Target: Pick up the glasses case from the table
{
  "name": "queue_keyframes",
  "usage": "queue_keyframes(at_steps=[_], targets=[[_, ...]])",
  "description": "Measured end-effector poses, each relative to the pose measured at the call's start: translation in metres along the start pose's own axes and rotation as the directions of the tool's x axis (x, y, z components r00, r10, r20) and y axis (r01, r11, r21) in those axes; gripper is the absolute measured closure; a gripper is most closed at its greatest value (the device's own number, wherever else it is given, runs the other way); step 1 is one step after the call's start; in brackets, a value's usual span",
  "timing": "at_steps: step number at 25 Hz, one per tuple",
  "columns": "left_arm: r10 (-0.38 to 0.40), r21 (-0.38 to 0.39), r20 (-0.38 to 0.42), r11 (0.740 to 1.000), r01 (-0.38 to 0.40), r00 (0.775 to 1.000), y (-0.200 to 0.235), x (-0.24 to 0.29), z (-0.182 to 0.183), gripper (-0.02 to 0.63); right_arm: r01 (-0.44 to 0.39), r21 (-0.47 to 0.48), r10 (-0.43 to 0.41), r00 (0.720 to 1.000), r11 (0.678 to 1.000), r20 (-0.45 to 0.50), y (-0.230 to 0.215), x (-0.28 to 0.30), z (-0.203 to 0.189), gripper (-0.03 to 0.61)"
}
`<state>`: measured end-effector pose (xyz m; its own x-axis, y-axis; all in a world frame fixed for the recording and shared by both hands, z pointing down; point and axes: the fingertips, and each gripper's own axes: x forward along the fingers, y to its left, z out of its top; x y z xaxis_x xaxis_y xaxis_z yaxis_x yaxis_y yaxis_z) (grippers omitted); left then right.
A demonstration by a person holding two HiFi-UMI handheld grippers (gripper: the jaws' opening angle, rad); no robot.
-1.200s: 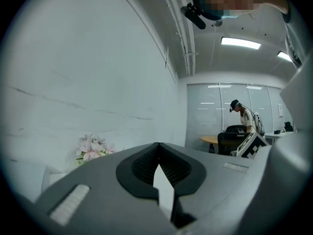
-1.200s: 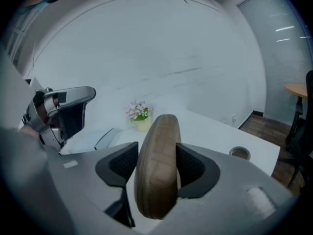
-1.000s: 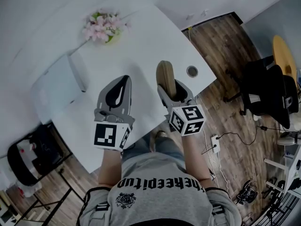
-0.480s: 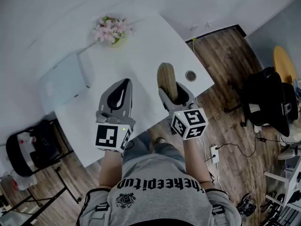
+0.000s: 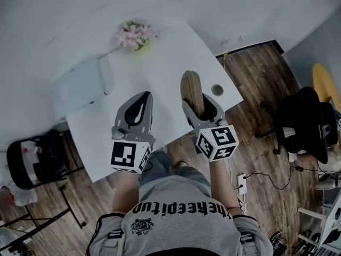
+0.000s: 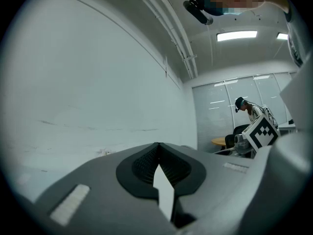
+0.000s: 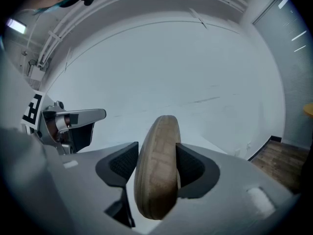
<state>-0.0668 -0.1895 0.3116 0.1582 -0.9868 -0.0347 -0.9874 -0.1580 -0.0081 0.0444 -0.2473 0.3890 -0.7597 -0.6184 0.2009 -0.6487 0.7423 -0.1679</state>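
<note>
A tan oval glasses case (image 5: 191, 88) stands on edge between the pads of my right gripper (image 5: 196, 103), which is shut on it and holds it in the air above the white table (image 5: 160, 63). In the right gripper view the case (image 7: 157, 180) fills the gap between the two black pads of the right gripper (image 7: 157, 150). My left gripper (image 5: 144, 97) hovers beside it to the left, over the table's near part. Its jaws meet at the tips with nothing in them, as the left gripper view also shows for this gripper (image 6: 159, 148).
A pot of pink flowers (image 5: 134, 36) stands at the table's far side, and a flat pale laptop-like slab (image 5: 82, 87) lies at its left end. A round cable hole (image 5: 217, 90) sits near the right edge. Black chairs (image 5: 303, 116) stand on the wooden floor.
Both grippers have risen, and the right one has carried the case higher off the table. The table now looks smaller and farther below them.
</note>
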Motion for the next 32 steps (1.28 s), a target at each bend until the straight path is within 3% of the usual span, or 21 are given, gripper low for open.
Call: queue_keyframes(at_steps=[32], targets=[[0.064, 0.028, 0.035, 0.997, -0.065, 0.997, -0.055, -0.029, 0.013, 0.595, -0.029, -0.189, 0.063, 0.982, 0.982, 0.178, 0.002, -0.081, 0.055, 0.344]])
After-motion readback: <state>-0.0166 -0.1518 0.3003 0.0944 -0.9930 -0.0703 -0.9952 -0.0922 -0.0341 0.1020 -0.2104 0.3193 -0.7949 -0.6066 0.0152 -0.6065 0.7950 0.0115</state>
